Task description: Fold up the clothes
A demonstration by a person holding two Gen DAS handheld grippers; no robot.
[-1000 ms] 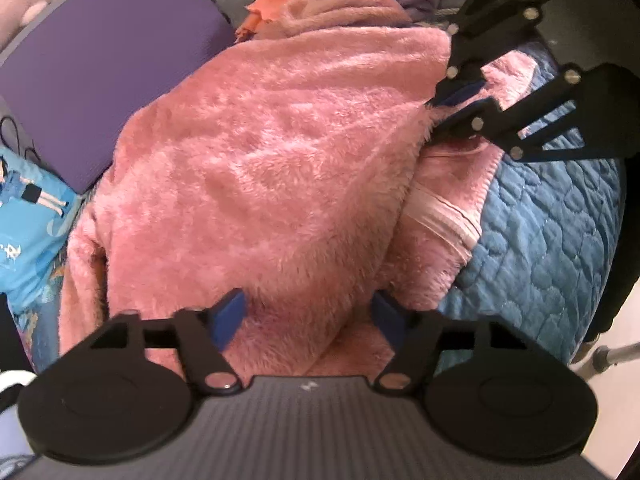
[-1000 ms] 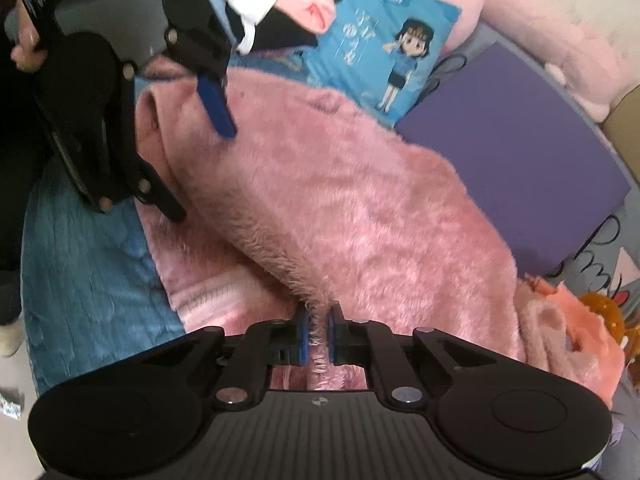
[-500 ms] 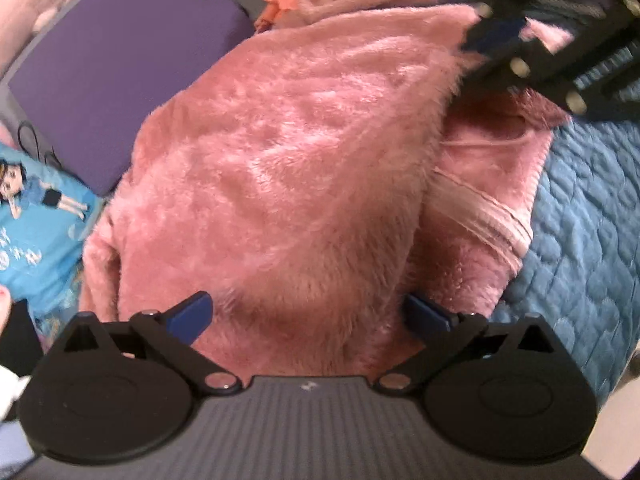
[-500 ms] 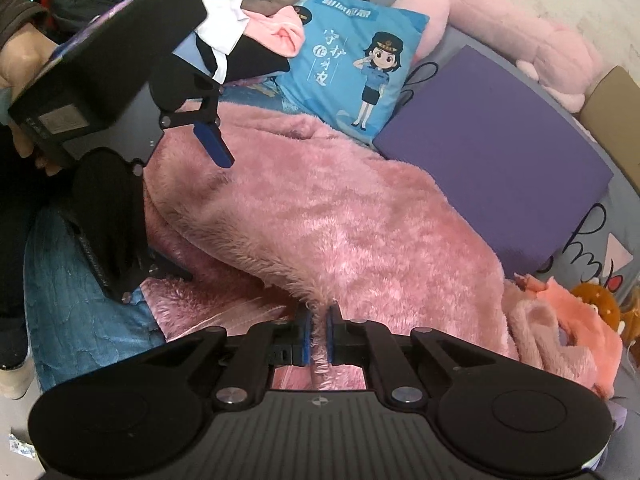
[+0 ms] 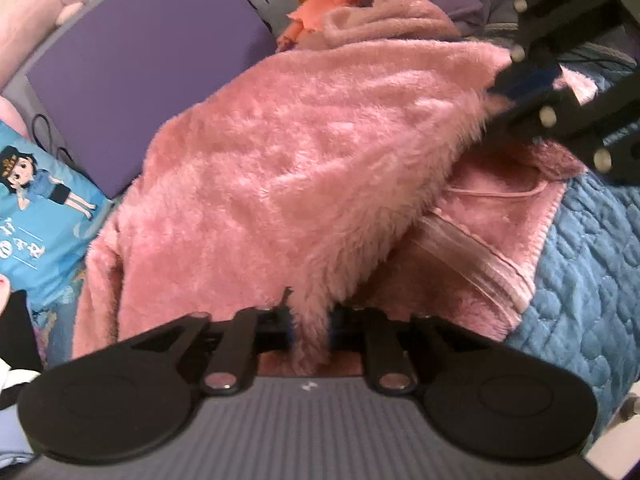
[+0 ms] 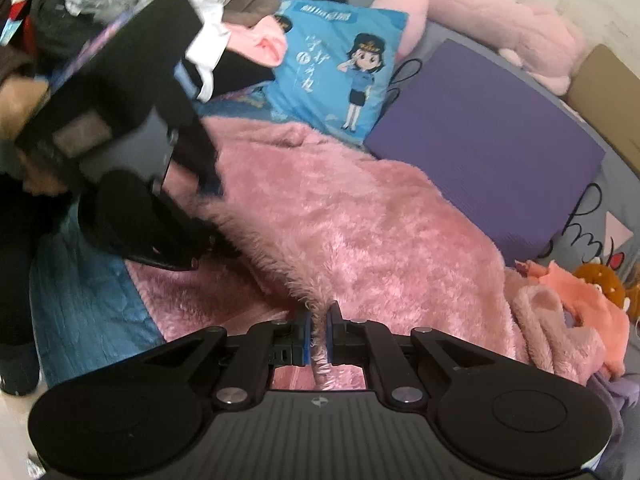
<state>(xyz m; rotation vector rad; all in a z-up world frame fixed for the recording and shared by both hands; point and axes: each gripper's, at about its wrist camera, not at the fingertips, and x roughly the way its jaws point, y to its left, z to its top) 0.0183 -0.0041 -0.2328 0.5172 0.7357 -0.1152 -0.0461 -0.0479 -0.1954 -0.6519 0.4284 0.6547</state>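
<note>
A fluffy pink fleece garment point(image 5: 304, 168) lies spread on the blue quilted bed cover point(image 5: 592, 280); its top layer is folded over and the smoother inner side with a zipper band point(image 5: 476, 256) shows at the right. My left gripper point(image 5: 310, 330) is shut on the garment's near edge, a tuft of pink pile pinched between its pads. My right gripper point(image 6: 316, 334) is shut on another edge of the same garment point(image 6: 360, 232). Each gripper shows in the other's view: the right one point(image 5: 520, 80) at upper right, the left one point(image 6: 208, 200) at left.
A purple pad point(image 6: 492, 148) and a blue cartoon cushion point(image 6: 340, 72) lie behind the garment. A pile of mixed clothes point(image 6: 160, 0) sits at the back left. A peach and orange plush toy point(image 6: 580, 300) lies at the right, pink plush point(image 6: 500, 20) beyond.
My left gripper spread wide, moved onto the garment's near edge, then shut on it. The right gripper stayed shut on its edge throughout.
</note>
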